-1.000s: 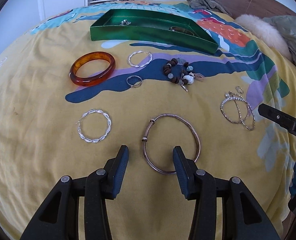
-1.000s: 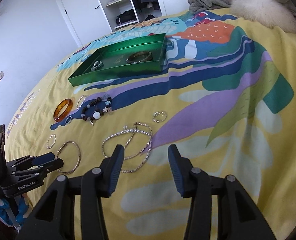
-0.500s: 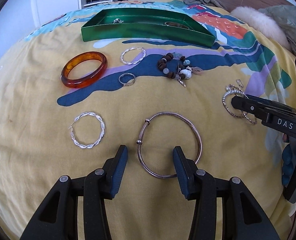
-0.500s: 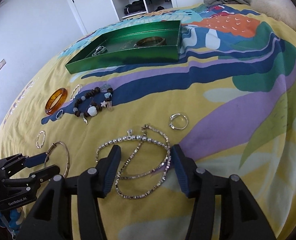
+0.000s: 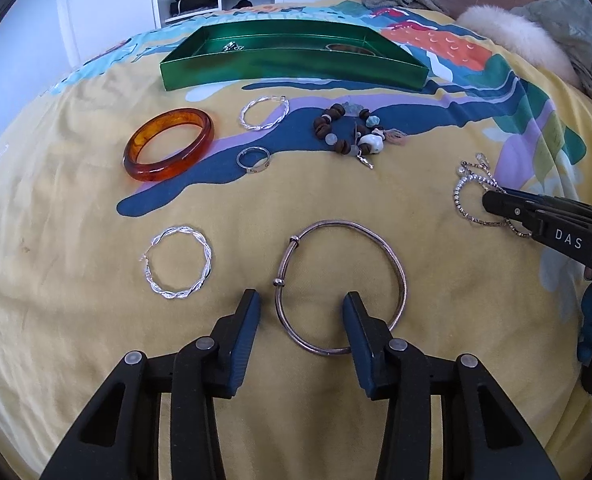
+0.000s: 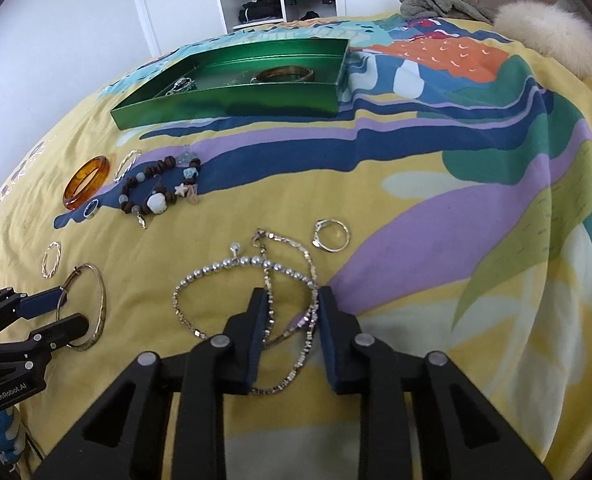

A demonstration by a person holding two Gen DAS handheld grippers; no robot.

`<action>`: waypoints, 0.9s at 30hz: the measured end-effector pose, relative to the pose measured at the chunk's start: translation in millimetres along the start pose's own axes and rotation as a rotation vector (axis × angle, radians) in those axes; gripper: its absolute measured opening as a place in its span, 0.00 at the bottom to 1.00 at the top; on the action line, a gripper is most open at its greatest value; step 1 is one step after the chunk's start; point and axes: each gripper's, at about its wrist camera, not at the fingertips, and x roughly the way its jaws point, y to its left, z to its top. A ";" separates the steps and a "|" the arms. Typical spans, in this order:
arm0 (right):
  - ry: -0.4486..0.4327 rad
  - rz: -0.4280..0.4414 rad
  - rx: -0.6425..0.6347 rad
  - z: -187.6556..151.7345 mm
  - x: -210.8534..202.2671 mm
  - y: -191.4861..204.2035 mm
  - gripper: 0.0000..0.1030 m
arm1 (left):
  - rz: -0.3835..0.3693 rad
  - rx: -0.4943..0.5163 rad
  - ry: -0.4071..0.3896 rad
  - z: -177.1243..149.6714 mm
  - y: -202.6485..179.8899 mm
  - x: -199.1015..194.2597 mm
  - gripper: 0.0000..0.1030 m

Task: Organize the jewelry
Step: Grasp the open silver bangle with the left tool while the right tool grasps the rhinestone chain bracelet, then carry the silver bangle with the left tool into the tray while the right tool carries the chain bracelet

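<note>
Lying on a yellow bedspread [image 5: 75, 208] with coloured shapes, many jewelry pieces are spread in front of a green tray [image 5: 291, 66]. The tray stands at the far side and already holds a bangle and a small silver piece.

The left gripper [image 5: 302, 310] is low over the bedspread with its jaws apart. Its right finger stands inside a thin copper bangle [image 5: 342, 284] and its left finger is just outside the ring, so the near-left part of the bangle's wire lies between them. It does not clamp anything yet. Beside it, to the left, lies a twisted silver hoop [image 5: 177, 262]. Further away I see an amber bangle [image 5: 169, 144], a small silver ring [image 5: 253, 159], a second twisted hoop [image 5: 264, 112] and a beaded bracelet [image 5: 350, 132] with brown beads and a white stone.

The right gripper [image 6: 289, 306] is also released, with a narrower gap. Its fingers stand over two sparkling chain bracelets [image 6: 247, 284] that cross each other, and several strands pass between the fingers. Whether the pads touch the chains, I cannot tell. A silver ring with a stone [image 6: 332, 235] lies near, just behind the chains to the right.
</note>
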 end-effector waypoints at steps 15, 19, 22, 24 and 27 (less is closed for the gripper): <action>-0.058 -0.011 0.063 -31.1 -51.0 -25.3 0.04 | 0.063 0.040 -0.003 0.2 -12.6 -3.8 0.07; -0.079 -0.009 0.072 -39.2 -66.5 -30.7 0.04 | 0.087 0.043 -0.009 -0.4 -16.8 -8.1 0.04; -0.097 -0.008 0.082 -44.0 -77.7 -34.0 0.04 | 0.105 0.044 -0.015 -1.0 -20.1 -13.2 0.04; -0.109 -0.009 0.085 -47.2 -84.7 -35.9 0.04 | 0.118 0.049 -0.019 -2.3 -22.9 -17.6 0.04; -0.127 -0.007 0.090 -51.0 -95.2 -38.6 0.04 | 0.128 0.054 -0.025 -4.7 -26.5 -26.4 0.04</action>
